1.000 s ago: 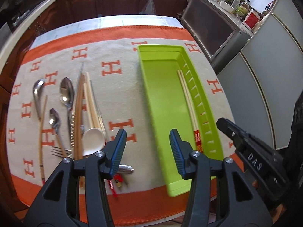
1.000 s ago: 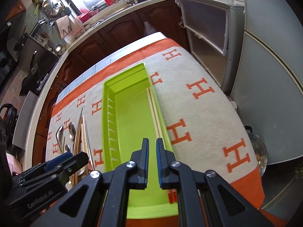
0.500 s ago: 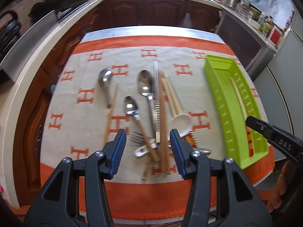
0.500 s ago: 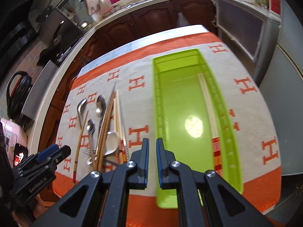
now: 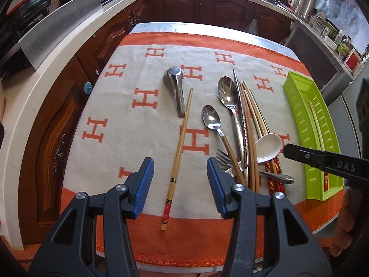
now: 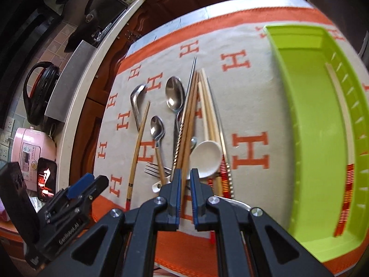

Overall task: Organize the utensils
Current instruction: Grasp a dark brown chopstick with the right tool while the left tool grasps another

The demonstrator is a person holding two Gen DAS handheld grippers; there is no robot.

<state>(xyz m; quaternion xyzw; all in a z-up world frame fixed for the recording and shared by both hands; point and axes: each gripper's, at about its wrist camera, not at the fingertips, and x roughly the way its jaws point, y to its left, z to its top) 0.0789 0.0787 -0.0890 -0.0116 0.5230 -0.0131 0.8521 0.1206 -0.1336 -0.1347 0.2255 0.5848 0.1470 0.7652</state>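
Observation:
My left gripper (image 5: 180,184) is open above a lone bamboo chopstick (image 5: 178,147) with a red tip, which lies between its fingers on the cloth. To its right lies a pile: metal spoons (image 5: 227,94), brown chopsticks (image 5: 251,127), a white ceramic spoon (image 5: 268,146), a fork (image 5: 222,158). A steel soup spoon (image 5: 176,87) lies apart. My right gripper (image 6: 184,198) is nearly shut and empty, above the near ends of the brown chopsticks (image 6: 188,120). The green tray (image 6: 311,120) holds one pair of chopsticks (image 6: 346,138).
The orange-and-cream cloth (image 5: 143,124) covers the table. Its near edge is just under my grippers. Wooden cabinets (image 5: 69,120) and a counter stand to the left. A pink cooker (image 6: 30,152) and a phone (image 6: 47,175) sit at the far left.
Both grippers have swung left from the green tray to the loose utensils. The left one now stands over the lone chopstick, the right one over the pile.

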